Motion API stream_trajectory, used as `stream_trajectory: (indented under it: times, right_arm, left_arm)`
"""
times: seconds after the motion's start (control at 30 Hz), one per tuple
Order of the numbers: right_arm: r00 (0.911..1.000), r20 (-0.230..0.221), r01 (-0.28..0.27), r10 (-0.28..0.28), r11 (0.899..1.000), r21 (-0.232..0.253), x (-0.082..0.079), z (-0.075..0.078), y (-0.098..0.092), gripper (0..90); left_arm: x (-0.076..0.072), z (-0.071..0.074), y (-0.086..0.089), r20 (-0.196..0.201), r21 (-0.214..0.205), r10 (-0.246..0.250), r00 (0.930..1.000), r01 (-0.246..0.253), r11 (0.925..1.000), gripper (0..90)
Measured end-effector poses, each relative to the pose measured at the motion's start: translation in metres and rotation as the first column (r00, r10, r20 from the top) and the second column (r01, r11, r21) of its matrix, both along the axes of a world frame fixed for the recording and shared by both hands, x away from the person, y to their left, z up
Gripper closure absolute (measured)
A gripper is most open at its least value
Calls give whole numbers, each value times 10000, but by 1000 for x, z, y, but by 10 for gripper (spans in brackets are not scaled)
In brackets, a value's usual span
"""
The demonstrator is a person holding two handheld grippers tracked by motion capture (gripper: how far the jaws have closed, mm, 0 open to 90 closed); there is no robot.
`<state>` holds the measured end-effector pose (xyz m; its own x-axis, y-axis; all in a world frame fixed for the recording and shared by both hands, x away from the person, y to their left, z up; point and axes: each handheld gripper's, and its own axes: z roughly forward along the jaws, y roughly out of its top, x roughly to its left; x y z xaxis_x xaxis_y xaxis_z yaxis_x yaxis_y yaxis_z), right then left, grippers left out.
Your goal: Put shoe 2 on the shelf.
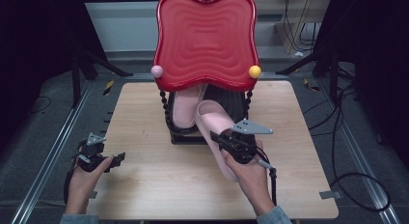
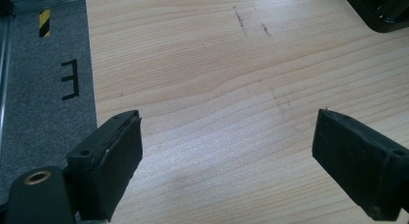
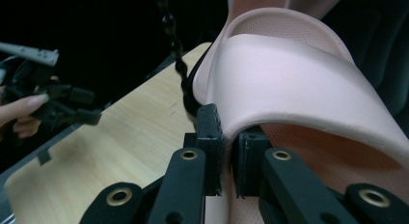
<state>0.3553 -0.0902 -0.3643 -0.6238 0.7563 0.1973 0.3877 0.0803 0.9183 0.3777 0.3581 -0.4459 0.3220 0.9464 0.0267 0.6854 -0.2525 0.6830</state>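
The slipper hangs pinched by the edge of its strap between the pressed-together jaws of my right gripper, its toe end up at the front of the black rack beside the second slipper that lies under the red tray. My hold is thin and near one side, so I judge the soft strap could slide out or the slipper could swing and knock the rack's beaded post. My left gripper rests spread and empty over the table, well left of the rack, too far off to catch it.

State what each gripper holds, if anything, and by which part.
The right gripper is shut on the pale pink foam slipper, pinching the side edge of its strap. The left gripper holds nothing; its jaws stand open over the light wooden table.
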Motion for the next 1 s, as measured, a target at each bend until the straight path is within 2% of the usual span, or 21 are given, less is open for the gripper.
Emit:
stream_trajectory:
  times: [0.23, 0.37, 0.43, 0.47, 0.5, 0.53, 0.57, 0.6, 0.63, 0.67, 0.9, 0.97, 1.0]
  right_arm:
    - [9974, 194, 688, -691, 9975, 170, 6, 2, 6, 836]
    - [9938, 274, 1077, -1082, 9940, 203, 11, 2, 13, 836]
    - [9882, 364, 1477, -1488, 9886, 307, 15, 2, 17, 836]
    - [9882, 364, 1477, -1488, 9886, 307, 15, 2, 17, 836]
    - [9830, 426, 1767, -1786, 9833, 433, 17, 2, 18, 836]
    - [9830, 426, 1767, -1786, 9833, 433, 17, 2, 18, 836]
    - [9776, 454, 2030, -2055, 9777, 531, 21, 2, 20, 836]
    - [9776, 454, 2030, -2055, 9777, 531, 21, 2, 20, 836]
    - [9721, 494, 2261, -2292, 9722, 603, 26, 1, 22, 836]
    - [9721, 494, 2261, -2292, 9722, 603, 26, 1, 22, 836]
    - [9439, 699, 3171, -3226, 9450, 804, 40, 1, 32, 836]
    - [9312, 780, 3507, -3559, 9336, 732, 46, 0, 36, 835]
    - [9312, 780, 3507, -3559, 9336, 732, 46, 0, 36, 835]
  left_arm:
    - [1, -2, 5, -36, -153, 63, 10000, -64, 9999, 101]
    - [0, -1, 6, 7, -177, 113, 9999, -113, 9998, 101]
    - [0, 0, 6, 13, -180, 95, 10000, -94, 9998, 101]
    - [0, 0, 6, 13, -180, 95, 10000, -94, 9998, 101]
    - [0, -1, 6, 6, -194, 104, 9999, -104, 9998, 101]
    - [0, -1, 6, 2, -200, 110, 9999, -110, 9997, 101]
    - [0, -1, 6, -28, -199, 106, 9999, -106, 9997, 101]
    - [0, -1, 6, -28, -199, 106, 9999, -106, 9997, 101]
    - [0, -1, 6, -21, -218, 112, 9999, -112, 9997, 101]
    - [0, -1, 7, -10, -213, 105, 9999, -105, 9997, 101]
    - [0, -1, 9, -18, -273, 115, 9999, -115, 9996, 101]
    - [1, -2, 9, -22, -324, 134, 9999, -135, 9994, 102]
    - [1, -2, 9, -22, -329, 139, 9999, -139, 9994, 102]
